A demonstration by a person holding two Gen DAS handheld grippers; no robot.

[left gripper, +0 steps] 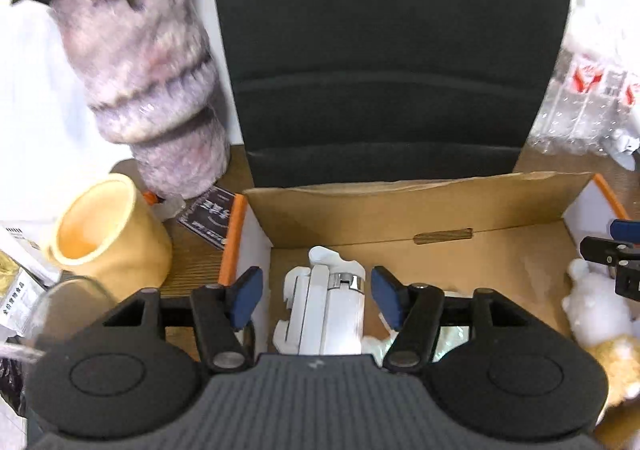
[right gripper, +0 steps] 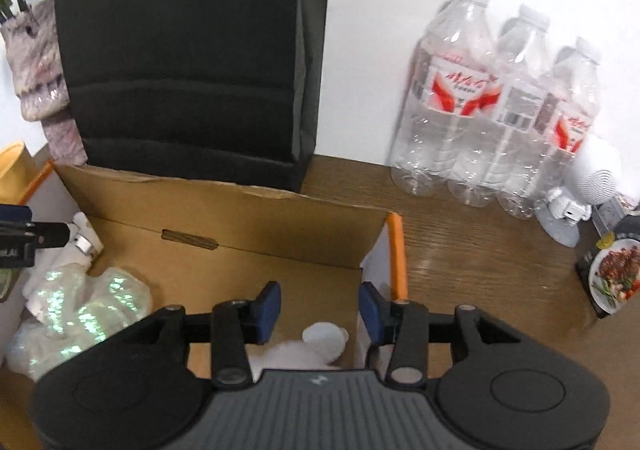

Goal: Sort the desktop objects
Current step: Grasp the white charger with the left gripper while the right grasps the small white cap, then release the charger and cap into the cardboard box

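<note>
Both hand-held grippers spread, empty | left (left gripper: 316,300) over selfie stick (left gripper: 324,310) | right (right gripper: 319,310) inside box's (right gripper: 280,234) orange edge

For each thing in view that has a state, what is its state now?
left gripper: open, over the box
right gripper: open, empty
cardboard box: open, things inside
white folding holder: lying in the box, between the open fingers, not gripped
water bottles: upright, capped
yellow cup: tilted, empty
plush toy: in the box
</note>
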